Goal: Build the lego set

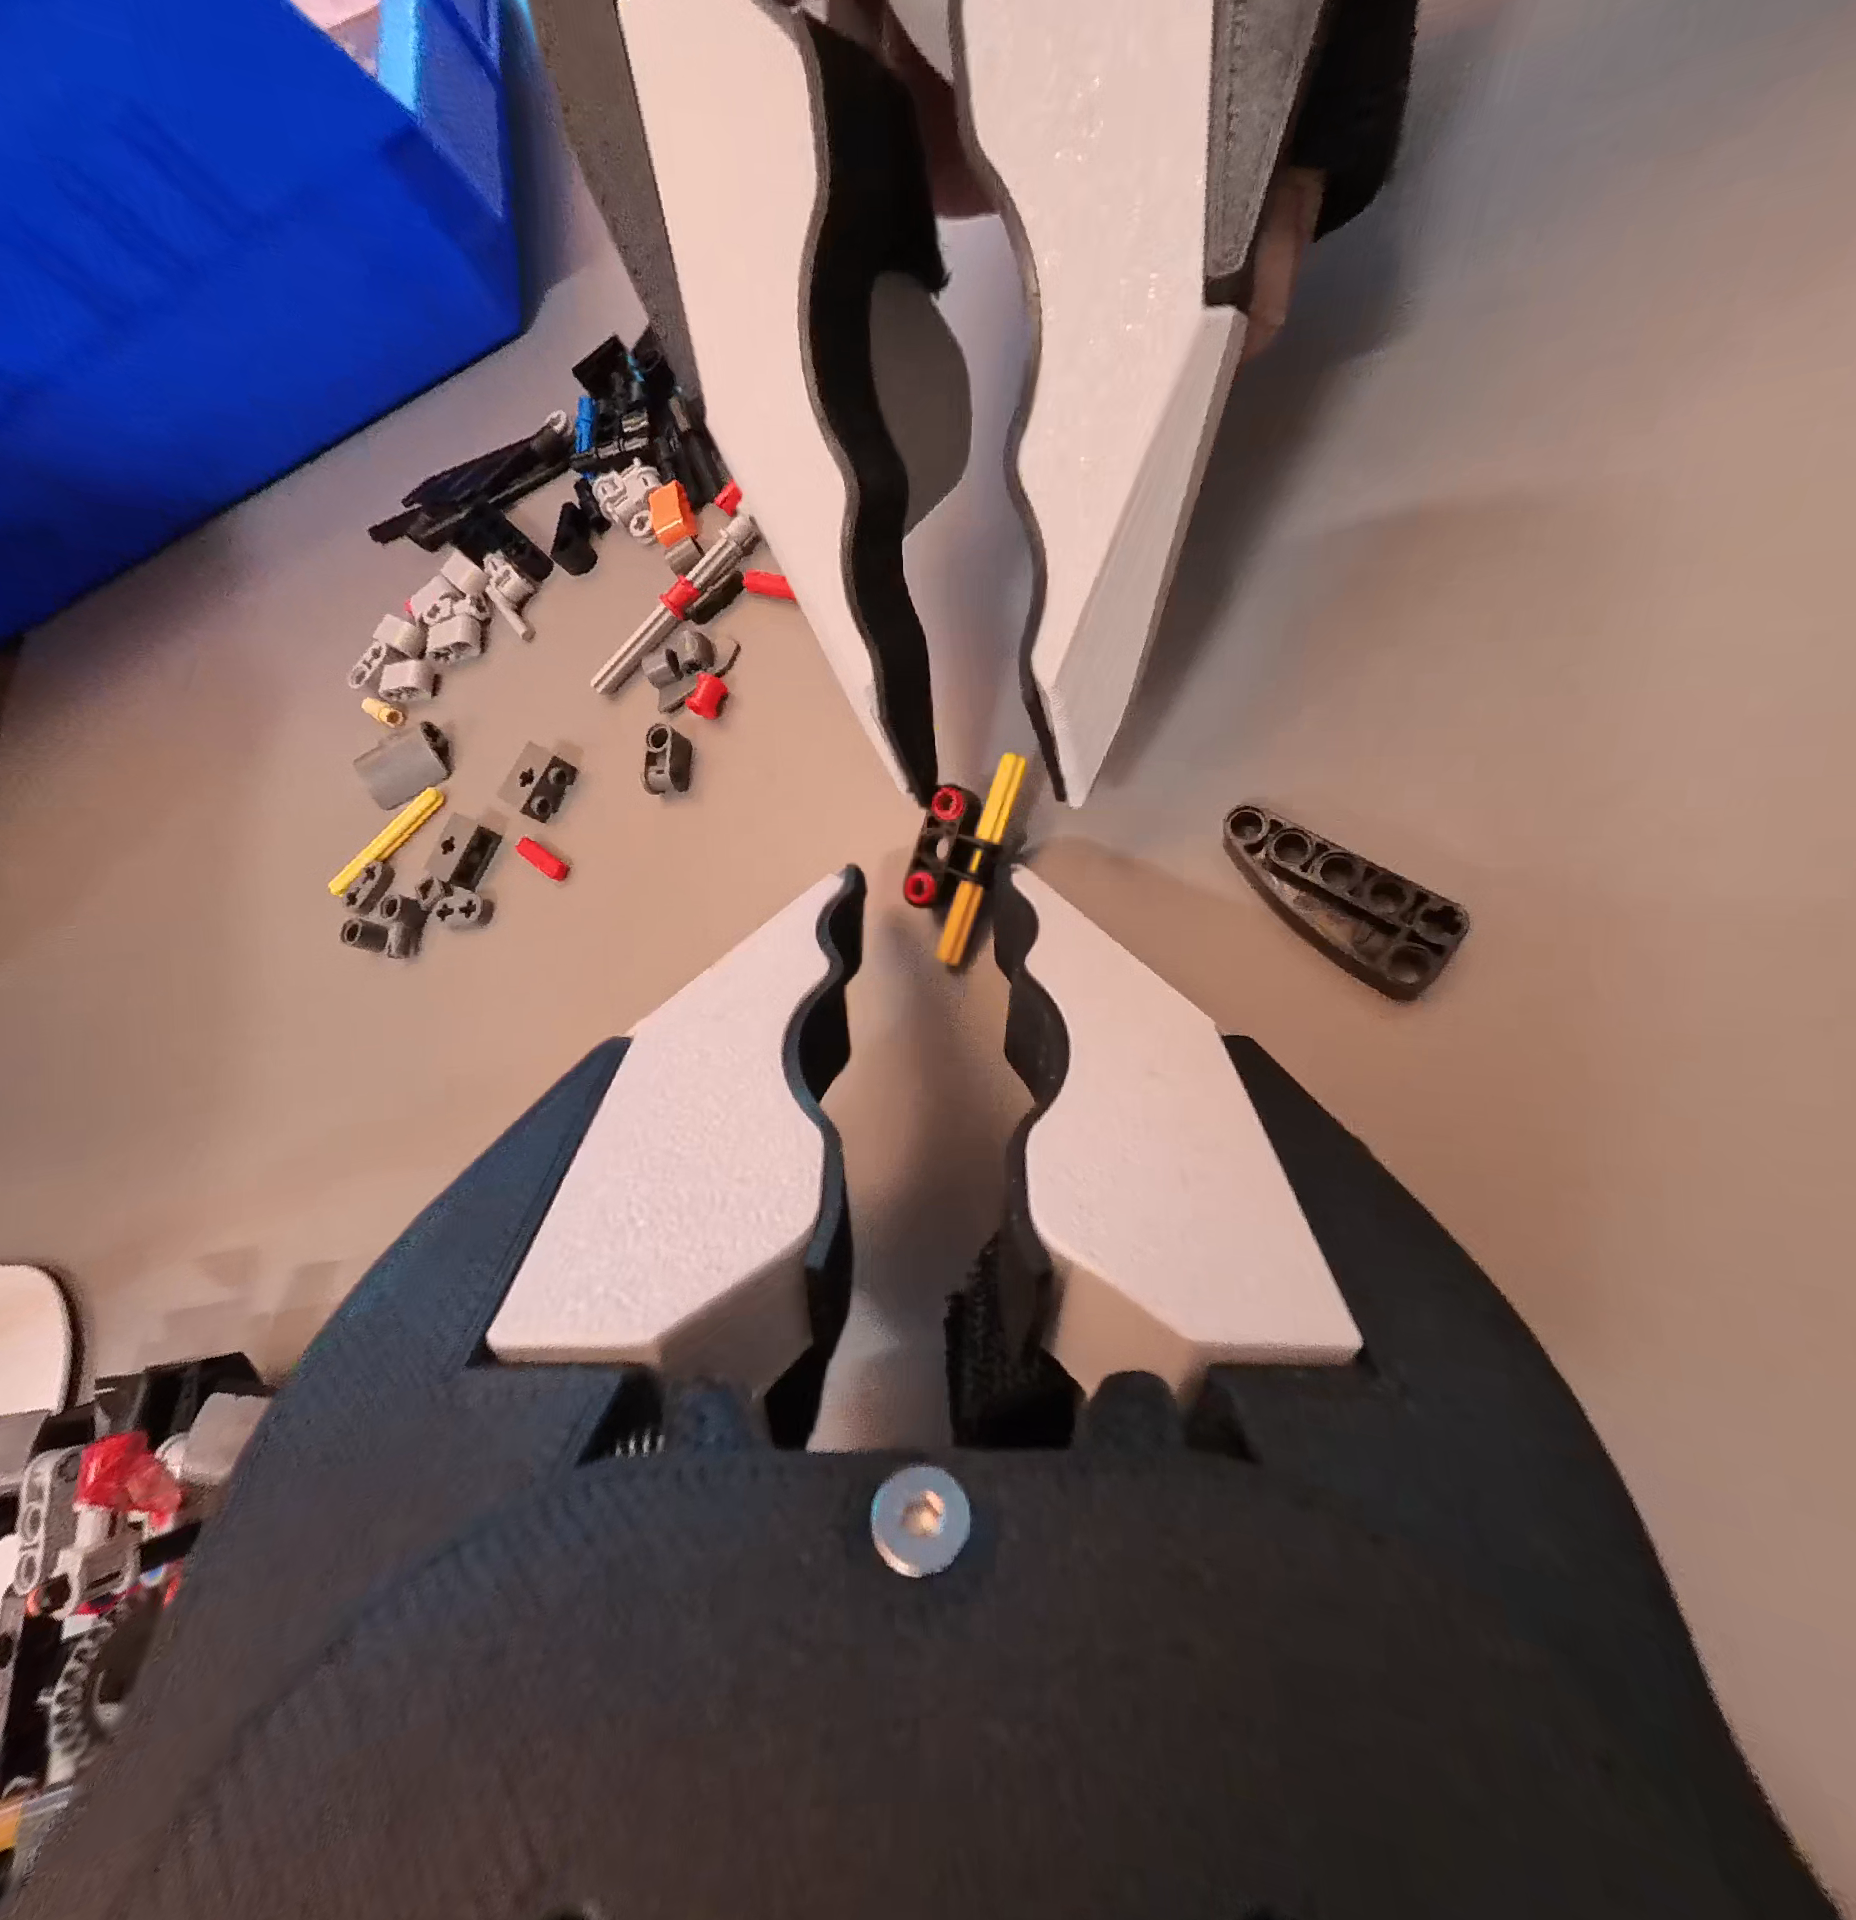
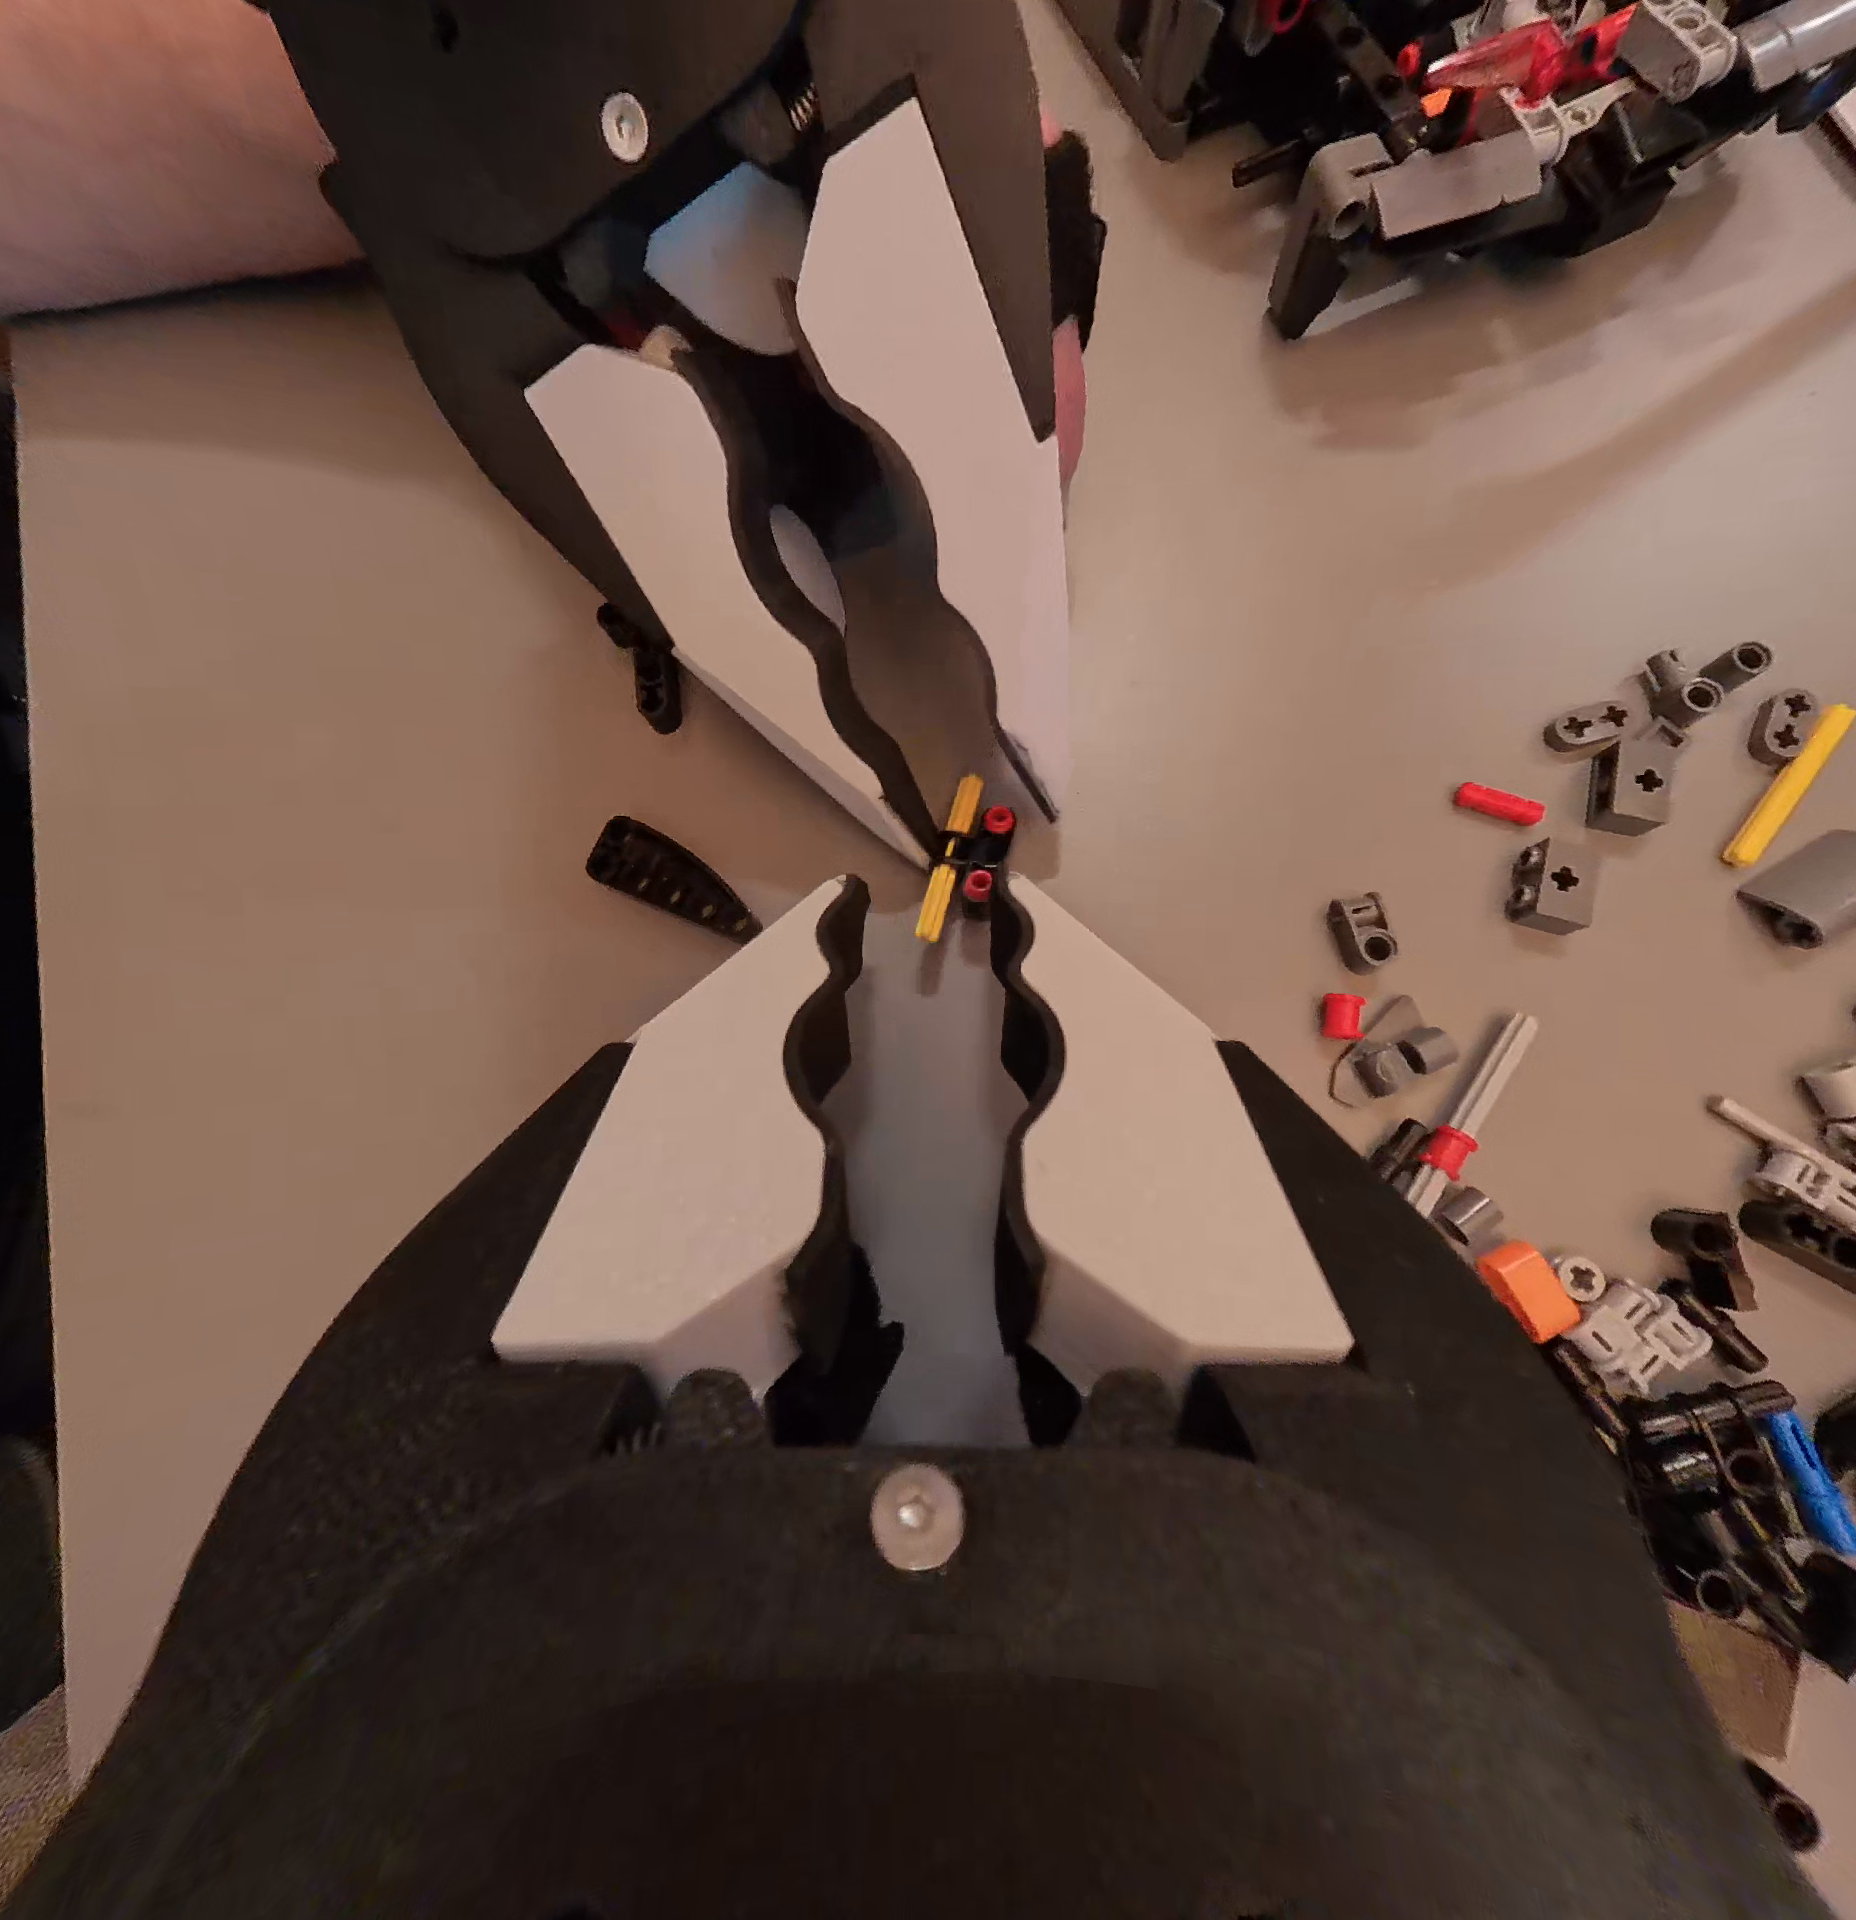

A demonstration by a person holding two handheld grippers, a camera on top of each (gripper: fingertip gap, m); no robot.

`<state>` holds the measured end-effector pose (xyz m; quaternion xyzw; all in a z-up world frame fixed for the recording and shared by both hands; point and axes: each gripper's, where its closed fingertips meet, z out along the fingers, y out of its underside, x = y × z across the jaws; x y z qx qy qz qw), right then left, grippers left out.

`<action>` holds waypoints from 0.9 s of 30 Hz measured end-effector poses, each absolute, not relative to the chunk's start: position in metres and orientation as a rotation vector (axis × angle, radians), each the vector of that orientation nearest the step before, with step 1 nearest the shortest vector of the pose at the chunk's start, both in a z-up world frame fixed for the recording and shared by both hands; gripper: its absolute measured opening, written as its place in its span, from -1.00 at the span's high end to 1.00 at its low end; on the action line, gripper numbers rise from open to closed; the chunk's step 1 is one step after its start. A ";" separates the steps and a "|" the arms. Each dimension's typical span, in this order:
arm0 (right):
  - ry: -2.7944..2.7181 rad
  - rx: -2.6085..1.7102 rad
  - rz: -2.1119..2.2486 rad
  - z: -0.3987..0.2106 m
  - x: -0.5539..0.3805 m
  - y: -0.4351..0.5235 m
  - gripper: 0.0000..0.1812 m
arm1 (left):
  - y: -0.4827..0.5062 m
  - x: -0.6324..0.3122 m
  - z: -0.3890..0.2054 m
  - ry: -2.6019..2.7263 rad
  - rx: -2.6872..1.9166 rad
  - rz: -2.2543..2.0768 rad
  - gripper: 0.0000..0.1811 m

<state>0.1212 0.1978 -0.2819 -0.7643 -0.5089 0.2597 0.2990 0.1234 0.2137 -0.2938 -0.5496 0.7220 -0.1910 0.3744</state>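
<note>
A small assembly [image 1: 955, 847], a black connector with two red pins and a yellow axle through it, sits on the beige table between both grippers' tips; it also shows in the right wrist view [image 2: 968, 852]. My left gripper [image 1: 934, 878] is narrowly open around it. Its right fingertip [image 1: 1023, 899] touches the axle side, and a gap shows at its left finger. My right gripper [image 2: 932, 883] faces it from the opposite side and is also narrowly open. Its right fingertip [image 2: 1012, 904] is against the pin side.
A curved black panel [image 1: 1350, 904] lies just beside the tips. Loose grey, black, red and yellow parts [image 1: 550, 623] are spread out next to a blue bin [image 1: 176, 260]. The partly built model [image 2: 1526, 135] stands farther off. A forearm [image 2: 124, 156] and the table edge [image 2: 30, 935] are also in view. The tips of both grippers are at nearly the same place.
</note>
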 end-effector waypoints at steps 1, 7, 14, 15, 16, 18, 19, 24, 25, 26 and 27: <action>-1.347 -2.023 0.706 -0.281 0.120 0.198 0.76 | 0.212 0.124 -0.294 1.854 -1.401 -0.492 0.74; -1.369 -2.014 0.706 -0.286 0.114 0.199 0.75 | 0.202 0.124 -0.296 1.895 -1.408 -0.543 0.82; -1.355 -2.015 0.712 -0.284 0.116 0.197 0.79 | 0.200 0.125 -0.297 1.906 -1.416 -0.546 0.85; -1.344 -2.031 0.719 -0.284 0.118 0.197 0.80 | 0.199 0.126 -0.297 1.910 -1.412 -0.546 0.85; -1.327 -2.054 0.725 -0.283 0.120 0.197 0.84 | 0.197 0.127 -0.297 1.912 -1.407 -0.551 0.85; -1.294 -2.092 0.746 -0.282 0.122 0.197 0.91 | 0.196 0.128 -0.297 1.918 -1.406 -0.539 0.85; -1.266 -2.114 0.776 -0.283 0.124 0.198 0.94 | 0.195 0.129 -0.297 1.922 -1.402 -0.538 0.85; -1.100 -2.162 1.006 -0.281 0.126 0.205 1.00 | 0.195 0.130 -0.297 1.921 -1.409 -0.524 0.85; -1.070 -2.161 1.008 -0.280 0.126 0.206 1.00 | 0.195 0.129 -0.297 1.922 -1.411 -0.522 0.85; -1.012 -2.131 1.034 -0.272 0.125 0.209 1.00 | 0.194 0.129 -0.298 1.925 -1.414 -0.524 0.85; -0.937 -2.083 1.079 -0.258 0.127 0.214 1.00 | 0.194 0.129 -0.298 1.927 -1.414 -0.524 0.85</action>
